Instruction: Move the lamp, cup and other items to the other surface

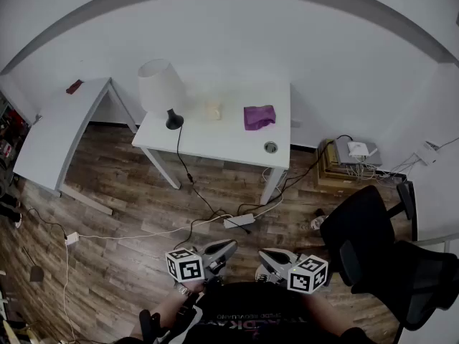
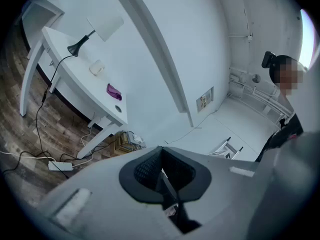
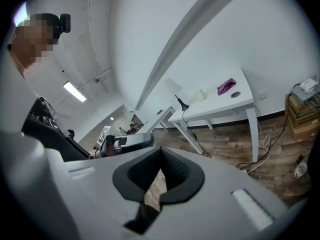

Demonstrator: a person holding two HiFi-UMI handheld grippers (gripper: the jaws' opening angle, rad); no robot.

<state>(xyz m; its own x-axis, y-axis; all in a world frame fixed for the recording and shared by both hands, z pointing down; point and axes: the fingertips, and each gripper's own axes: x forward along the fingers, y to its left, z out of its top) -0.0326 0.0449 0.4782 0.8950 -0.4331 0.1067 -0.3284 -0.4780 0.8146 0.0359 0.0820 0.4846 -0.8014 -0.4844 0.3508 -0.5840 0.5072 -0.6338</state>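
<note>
A white-shaded lamp [image 1: 161, 92] with a black base stands at the left end of the white table [image 1: 215, 143]. A small pale cup [image 1: 214, 111] and a crumpled purple cloth [image 1: 259, 117] lie further right on that table. The same lamp [image 2: 102, 28], cup [image 2: 96, 67] and cloth [image 2: 114, 91] show far off in the left gripper view. A second white table [image 1: 57, 131] stands at the left with a small dark red item [image 1: 74, 87] on it. My left gripper [image 1: 215, 253] and right gripper [image 1: 272, 260] are held low, close to the person's body and far from both tables. Both are shut and hold nothing.
A black office chair [image 1: 380, 249] stands at the right. A power strip [image 1: 239, 221] and loose cables lie on the wood floor under the table. A stack of boxes with devices [image 1: 349, 160] sits by the wall. A round hole [image 1: 270, 147] marks the table's front right corner.
</note>
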